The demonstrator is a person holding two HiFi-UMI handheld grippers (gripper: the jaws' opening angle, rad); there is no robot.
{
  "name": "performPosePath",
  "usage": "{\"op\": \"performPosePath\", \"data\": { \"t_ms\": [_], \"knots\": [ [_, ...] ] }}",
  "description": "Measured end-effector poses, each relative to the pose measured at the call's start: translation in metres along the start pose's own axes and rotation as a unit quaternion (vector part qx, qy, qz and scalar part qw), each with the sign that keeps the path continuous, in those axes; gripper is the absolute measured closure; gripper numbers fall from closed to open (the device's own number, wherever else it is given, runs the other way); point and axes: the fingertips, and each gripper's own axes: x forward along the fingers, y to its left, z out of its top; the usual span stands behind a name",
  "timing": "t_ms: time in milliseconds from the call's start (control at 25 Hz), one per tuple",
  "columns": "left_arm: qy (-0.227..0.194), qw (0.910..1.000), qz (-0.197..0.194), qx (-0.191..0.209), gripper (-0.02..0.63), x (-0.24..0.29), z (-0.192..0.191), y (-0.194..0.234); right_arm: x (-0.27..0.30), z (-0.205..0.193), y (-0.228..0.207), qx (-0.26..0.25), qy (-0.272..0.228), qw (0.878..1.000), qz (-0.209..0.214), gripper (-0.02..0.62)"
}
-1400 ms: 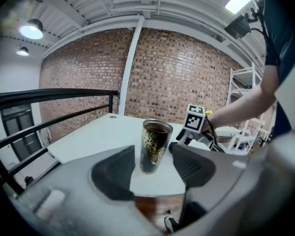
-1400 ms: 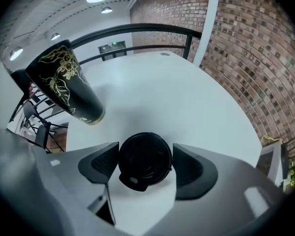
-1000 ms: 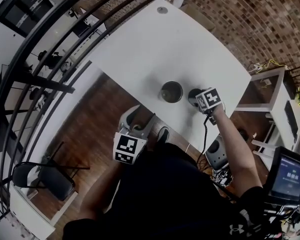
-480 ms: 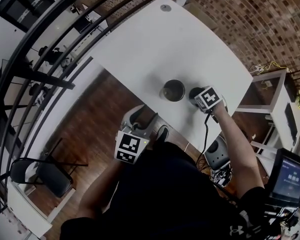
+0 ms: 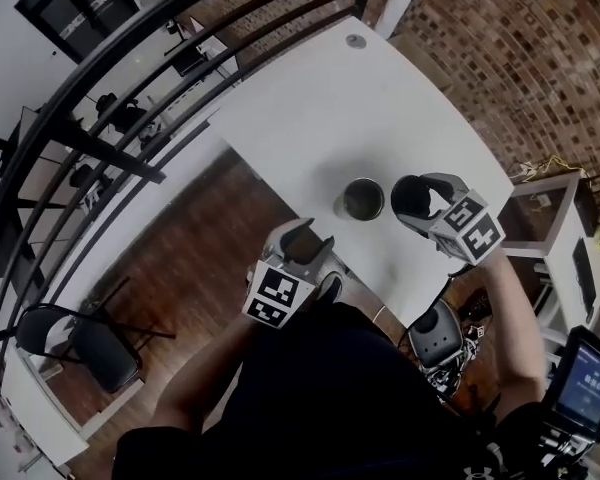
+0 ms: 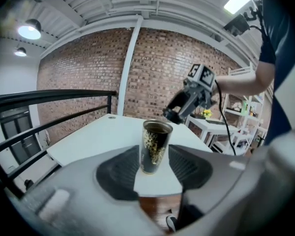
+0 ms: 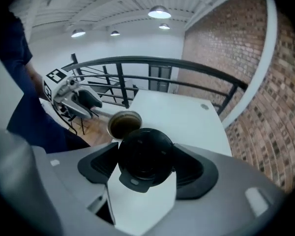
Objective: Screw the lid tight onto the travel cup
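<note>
The travel cup, dark metal with a speckled pattern and no top on it, stands upright near the front edge of the white table. My right gripper is shut on the black round lid and holds it in the air just right of the cup. In the right gripper view the lid fills the gap between the pads, with the cup beyond it. My left gripper is open, short of the cup at the table's edge. In the left gripper view the cup stands ahead, between the jaws' lines, untouched.
A black railing runs along the table's far left side over a wooden floor. A small round grommet sits at the table's far end. A white side table stands to the right, and a black chair at lower left.
My right gripper has lifted the lid off the table, turned and drawn back to the right. My left gripper has edged a little nearer to the cup.
</note>
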Motion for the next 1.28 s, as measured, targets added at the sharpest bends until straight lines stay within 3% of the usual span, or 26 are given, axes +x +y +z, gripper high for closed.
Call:
{"op": "performPosePath", "data": {
  "t_ms": [120,200,400,520,640,800,920,1160,1280],
  "knots": [
    [0.001,0.9997,-0.007,0.022,0.384,0.012,0.001,-0.004,-0.012,0.052,0.022,-0.1,-0.002,0.995,0.022,0.241],
    [0.006,0.9991,-0.015,0.04,0.344,0.024,-0.003,-0.007,-0.002,0.065,0.037,-0.149,0.02,0.988,0.047,0.241],
    [0.014,0.9957,-0.03,0.087,0.229,0.062,-0.014,-0.004,0.033,0.061,0.063,-0.221,0.089,0.967,0.093,0.241],
    [0.026,0.9901,-0.068,0.121,0.209,0.085,-0.015,-0.003,0.041,0.057,0.069,-0.251,0.112,0.956,0.107,0.241],
    [0.035,0.978,-0.109,0.175,0.209,0.102,-0.013,-0.012,0.048,0.052,0.07,-0.292,0.135,0.941,0.109,0.241],
    [0.036,0.9718,-0.11,0.205,0.211,0.115,-0.011,-0.015,0.052,0.05,0.07,-0.29,0.149,0.939,0.114,0.241],
    [0.025,0.9759,-0.092,0.196,0.227,0.116,-0.009,-0.015,0.051,0.051,0.067,-0.252,0.138,0.951,0.111,0.241],
    [-0.003,0.9914,-0.01,0.13,0.247,0.11,-0.012,-0.014,0.05,0.054,0.065,-0.142,0.105,0.981,0.081,0.241],
    [-0.014,0.9948,-0.01,0.101,0.253,0.103,-0.012,-0.019,0.047,0.052,0.068,-0.141,0.103,0.981,0.079,0.241]
  ]
}}
